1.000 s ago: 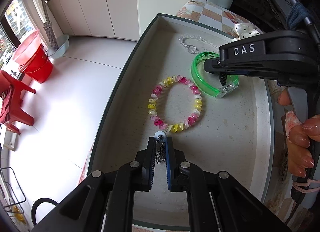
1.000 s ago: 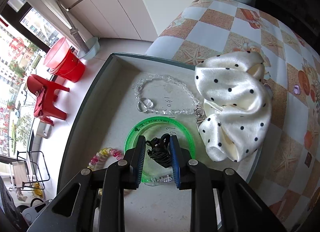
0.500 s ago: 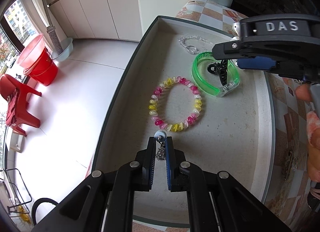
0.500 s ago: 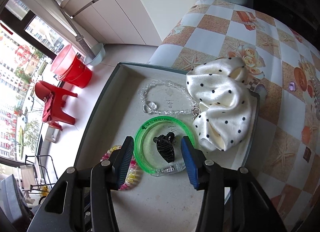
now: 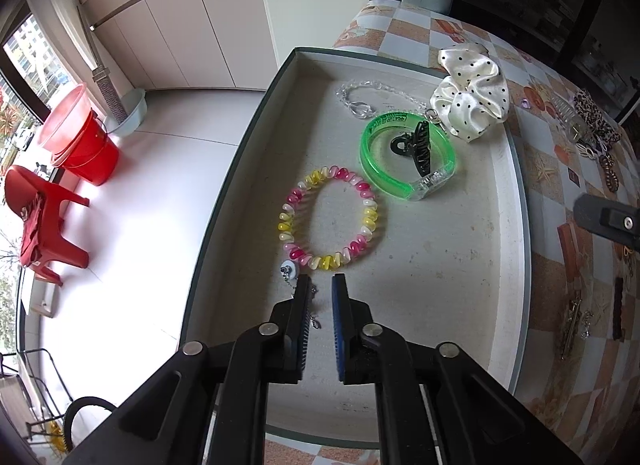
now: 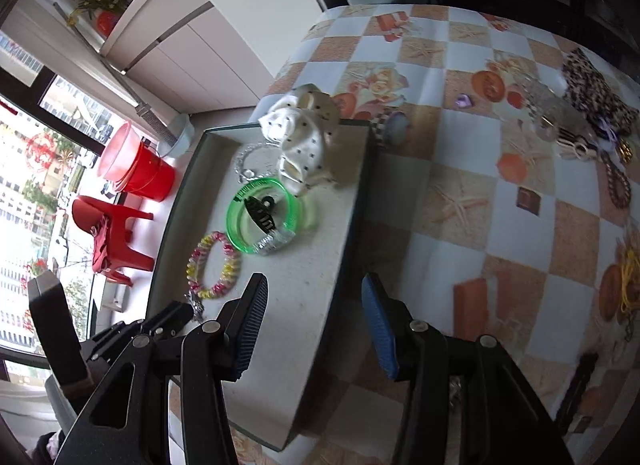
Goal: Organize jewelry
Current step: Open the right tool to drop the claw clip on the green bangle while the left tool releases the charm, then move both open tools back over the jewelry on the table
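A shallow grey tray [image 5: 516, 201] [image 6: 352, 201] holds a pink-yellow spiral bracelet [image 5: 332, 221] [image 6: 214, 265], a green bangle [image 5: 404, 153] [image 6: 264, 217] with a black hair claw [image 5: 420, 141] [image 6: 262, 213] inside it, a clear bead bracelet [image 5: 360, 101] and a white polka-dot scrunchie [image 5: 472, 101] [image 6: 304, 137]. My left gripper [image 5: 319, 285] is slightly open and empty over the tray; a small pearl earring with a chain [image 5: 289, 271] lies just left of its fingers. My right gripper [image 6: 314, 293] is wide open and empty, above the tray's right edge.
The table has a checkered cloth [image 6: 480, 193]. More jewelry lies on it at the right: a leopard scrunchie [image 6: 592, 89], chains [image 6: 618, 181], a purple gem [image 6: 464, 101] and dark pieces [image 5: 576, 317]. A red bucket [image 5: 80, 141] and red stool [image 5: 36, 221] stand on the floor.
My left gripper opened and let go of the pearl earring, which now lies in the tray. My right gripper released the black claw inside the green bangle and drew back to the right.
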Demonstrator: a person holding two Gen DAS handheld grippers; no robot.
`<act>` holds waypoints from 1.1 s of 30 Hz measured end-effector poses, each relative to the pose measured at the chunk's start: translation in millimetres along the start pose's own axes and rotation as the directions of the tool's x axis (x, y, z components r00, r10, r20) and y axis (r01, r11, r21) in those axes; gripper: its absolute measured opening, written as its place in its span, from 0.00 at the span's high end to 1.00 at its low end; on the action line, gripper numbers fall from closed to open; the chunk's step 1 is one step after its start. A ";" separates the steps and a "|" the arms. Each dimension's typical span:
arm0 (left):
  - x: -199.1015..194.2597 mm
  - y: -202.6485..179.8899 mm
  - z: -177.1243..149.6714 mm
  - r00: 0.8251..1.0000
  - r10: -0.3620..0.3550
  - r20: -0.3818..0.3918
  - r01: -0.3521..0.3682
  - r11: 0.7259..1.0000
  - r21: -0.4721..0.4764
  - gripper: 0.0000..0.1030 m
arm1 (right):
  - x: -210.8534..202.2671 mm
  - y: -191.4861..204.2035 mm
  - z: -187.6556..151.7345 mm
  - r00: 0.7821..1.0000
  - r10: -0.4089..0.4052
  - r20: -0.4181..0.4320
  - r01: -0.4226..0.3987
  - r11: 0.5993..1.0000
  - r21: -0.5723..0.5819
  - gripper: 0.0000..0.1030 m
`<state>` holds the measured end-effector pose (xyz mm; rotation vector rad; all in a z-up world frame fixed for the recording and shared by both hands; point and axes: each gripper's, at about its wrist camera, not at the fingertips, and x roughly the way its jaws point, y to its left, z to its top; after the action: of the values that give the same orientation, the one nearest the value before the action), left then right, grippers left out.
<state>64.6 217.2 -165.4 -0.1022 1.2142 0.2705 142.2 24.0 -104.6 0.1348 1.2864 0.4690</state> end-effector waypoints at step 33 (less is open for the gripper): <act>-36.1 -197.4 -31.5 0.986 -0.167 -0.029 0.167 0.921 0.351 0.00 | -83.0 -197.0 -113.8 0.980 -0.195 -0.046 0.199 0.914 0.353 0.08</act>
<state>75.6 14.6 -155.7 0.1071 1.2268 -0.0996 69.3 -205.2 -133.1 0.3036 1.3696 0.0588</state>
